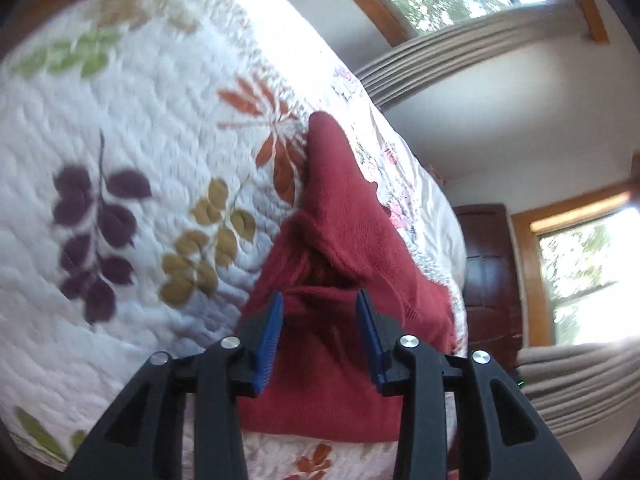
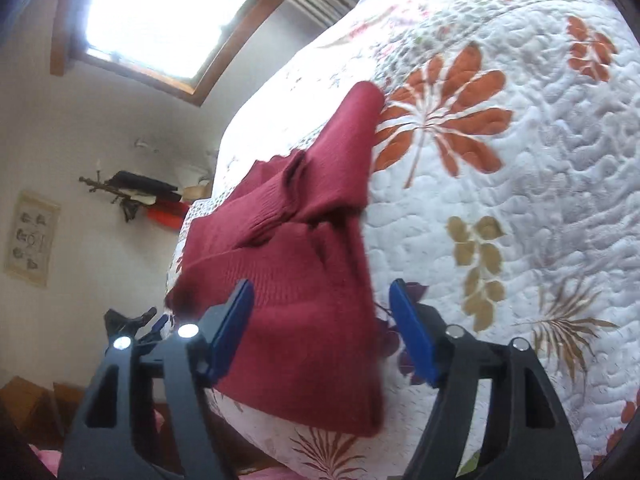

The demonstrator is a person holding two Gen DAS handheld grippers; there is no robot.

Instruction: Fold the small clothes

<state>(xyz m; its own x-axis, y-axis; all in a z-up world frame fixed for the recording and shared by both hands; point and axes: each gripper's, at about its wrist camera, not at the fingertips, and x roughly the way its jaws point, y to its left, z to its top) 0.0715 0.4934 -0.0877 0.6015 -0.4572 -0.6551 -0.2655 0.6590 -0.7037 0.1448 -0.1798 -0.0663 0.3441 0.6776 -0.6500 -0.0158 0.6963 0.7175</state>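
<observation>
The red sweater lies on the bed, partly folded, with one sleeve pointing far away. I think more folds are left. It looks soft, fuzzy and ribbed. My left claw is wide over its near part, holding nothing. My right claw is wide too, at its near right edge. The quilt underneath is white and bumpy, with leaves.

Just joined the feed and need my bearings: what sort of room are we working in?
Most likely a bedroom at home. The red garment lies on a bed with a leaf-print quilt; there are wood-framed windows and a dark wooden door.
</observation>
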